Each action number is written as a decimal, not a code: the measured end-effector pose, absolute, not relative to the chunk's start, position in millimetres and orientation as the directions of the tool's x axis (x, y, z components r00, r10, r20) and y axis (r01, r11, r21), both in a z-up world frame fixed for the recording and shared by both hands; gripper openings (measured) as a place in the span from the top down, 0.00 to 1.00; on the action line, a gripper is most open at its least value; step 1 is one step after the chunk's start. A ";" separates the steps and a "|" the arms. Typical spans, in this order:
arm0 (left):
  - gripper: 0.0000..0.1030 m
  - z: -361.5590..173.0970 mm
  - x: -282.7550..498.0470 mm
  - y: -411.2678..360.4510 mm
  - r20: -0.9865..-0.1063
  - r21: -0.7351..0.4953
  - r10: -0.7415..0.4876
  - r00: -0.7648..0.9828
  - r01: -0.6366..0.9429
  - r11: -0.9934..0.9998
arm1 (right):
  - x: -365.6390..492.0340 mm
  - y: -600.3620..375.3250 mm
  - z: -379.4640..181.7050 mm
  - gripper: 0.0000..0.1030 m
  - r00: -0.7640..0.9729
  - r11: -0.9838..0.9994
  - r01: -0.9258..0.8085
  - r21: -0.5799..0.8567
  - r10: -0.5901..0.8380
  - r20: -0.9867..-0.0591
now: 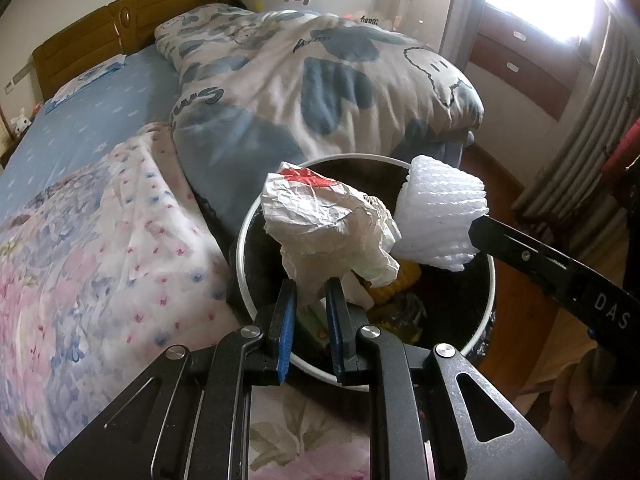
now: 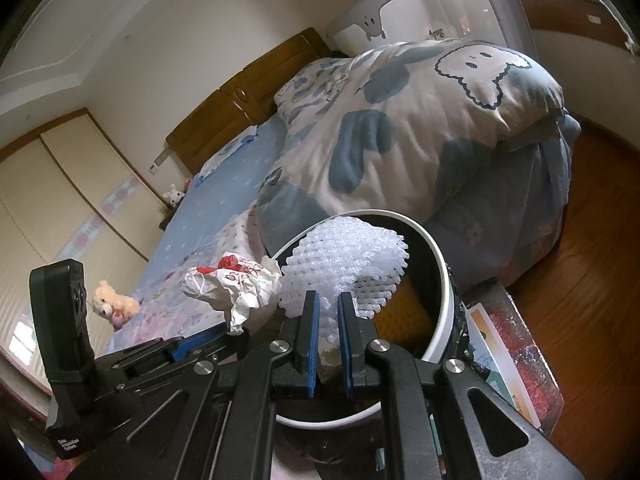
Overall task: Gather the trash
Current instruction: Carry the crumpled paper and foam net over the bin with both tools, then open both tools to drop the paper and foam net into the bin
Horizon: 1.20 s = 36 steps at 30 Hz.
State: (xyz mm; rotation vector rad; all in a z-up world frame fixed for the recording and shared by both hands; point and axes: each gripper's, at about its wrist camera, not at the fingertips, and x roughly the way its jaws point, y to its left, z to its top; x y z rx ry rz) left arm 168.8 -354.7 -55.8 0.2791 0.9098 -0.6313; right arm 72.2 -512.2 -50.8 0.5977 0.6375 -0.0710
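Note:
A round white-rimmed trash bin with a black liner stands beside the bed; it also shows in the right wrist view. Inside lie yellow and mixed scraps. My left gripper is shut on a crumpled white paper wrapper with red print, held over the bin's mouth. The wrapper also shows in the right wrist view. My right gripper is shut on a white foam net sleeve, also held over the bin. The sleeve shows in the left wrist view.
A bed with a floral sheet and a heaped blue-white duvet lies left and behind the bin. A plush toy sits on the bed. A box with a picture book stands right of the bin on the wooden floor.

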 end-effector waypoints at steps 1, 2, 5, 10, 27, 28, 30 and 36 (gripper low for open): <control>0.86 -56.2 169.3 -355.2 -0.805 -0.036 -0.389 0.449 0.617 0.786 | 73.1 -512.8 -51.3 0.91 0.806 0.830 0.242 0.502 0.116 -0.580; 0.86 -56.9 170.0 -355.8 -0.806 -0.036 -0.388 0.448 0.617 0.786 | 73.4 -513.0 -51.4 0.91 0.806 0.831 0.242 0.501 0.115 -0.581; 0.86 -59.0 172.4 -357.3 -0.810 -0.037 -0.386 0.442 0.618 0.785 | 76.2 -514.3 -53.4 0.91 0.802 0.831 0.243 0.500 0.118 -0.586; 0.86 -60.7 174.7 -359.8 -0.814 -0.036 -0.384 0.437 0.622 0.782 | 79.5 -515.1 -56.4 0.91 0.795 0.832 0.250 0.496 0.117 -0.595; 0.86 -64.0 177.9 -362.2 -0.824 -0.030 -0.374 0.426 0.625 0.780 | 86.1 -518.0 -55.5 0.91 0.786 0.835 0.259 0.486 0.110 -0.608; 0.86 -64.1 178.0 -362.6 -0.824 -0.030 -0.374 0.427 0.625 0.780 | 86.3 -518.3 -55.5 0.91 0.786 0.835 0.259 0.486 0.110 -0.608; 0.86 -63.8 177.3 -363.0 -0.823 -0.028 -0.374 0.428 0.627 0.778 | 86.5 -518.2 -55.6 0.91 0.785 0.835 0.259 0.485 0.111 -0.609; 0.85 -63.3 175.4 -365.0 -0.822 -0.020 -0.372 0.432 0.630 0.776 | 88.0 -518.0 -55.9 0.91 0.781 0.838 0.256 0.483 0.116 -0.614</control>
